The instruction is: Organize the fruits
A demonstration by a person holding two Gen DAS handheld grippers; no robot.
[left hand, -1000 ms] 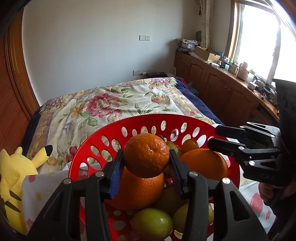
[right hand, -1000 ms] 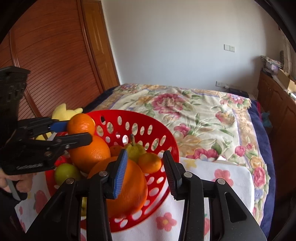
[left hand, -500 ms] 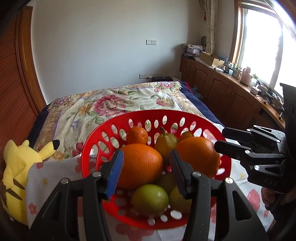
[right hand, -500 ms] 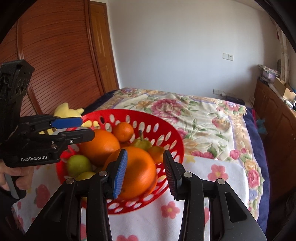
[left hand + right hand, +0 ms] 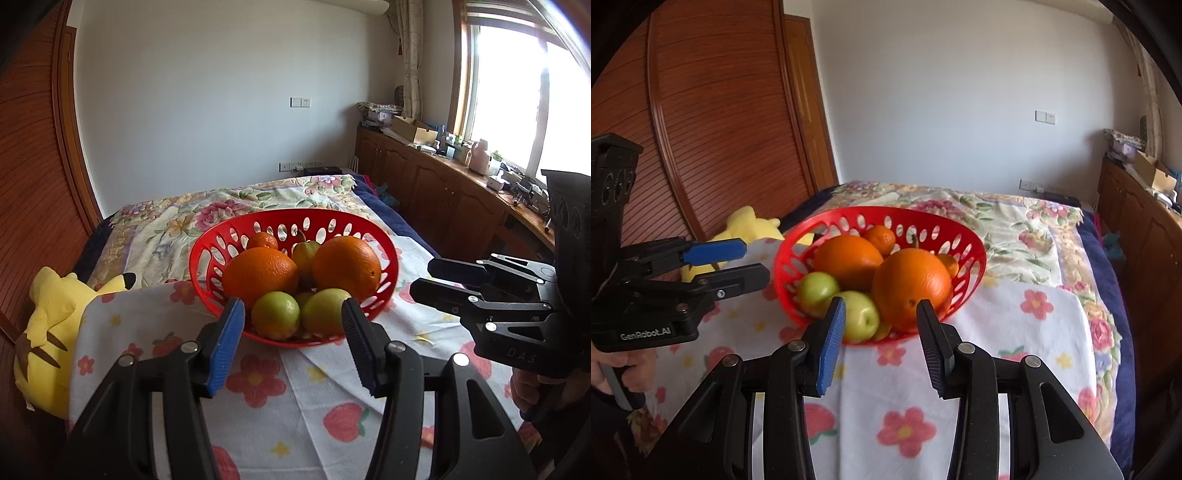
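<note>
Our left wrist view alone takes in the bright window (image 5: 517, 110) and the long wooden cabinet (image 5: 443, 192) at 3 o'clock, while our right wrist view alone shows the slatted wooden wardrobe doors (image 5: 701, 129) at 10 o'clock. Both show the red perforated plastic basket (image 5: 207, 258) standing on the white flower-printed cloth (image 5: 295, 406) over the bed, at 12 o'clock from each tool, holding two large oranges (image 5: 260, 275), a small mandarin (image 5: 262, 240), a pear and green round fruits (image 5: 275, 314). A yellow plush toy (image 5: 48, 332) lies at 9 o'clock of the basket. The left tool (image 5: 733, 264) reads "GenRobot.AI" on its body; the right tool (image 5: 441, 278) shows "DAS". We hold both tools level, short of the basket, each gripped by a hand at its handle. Both have their jaws apart, with nothing between them.
</note>
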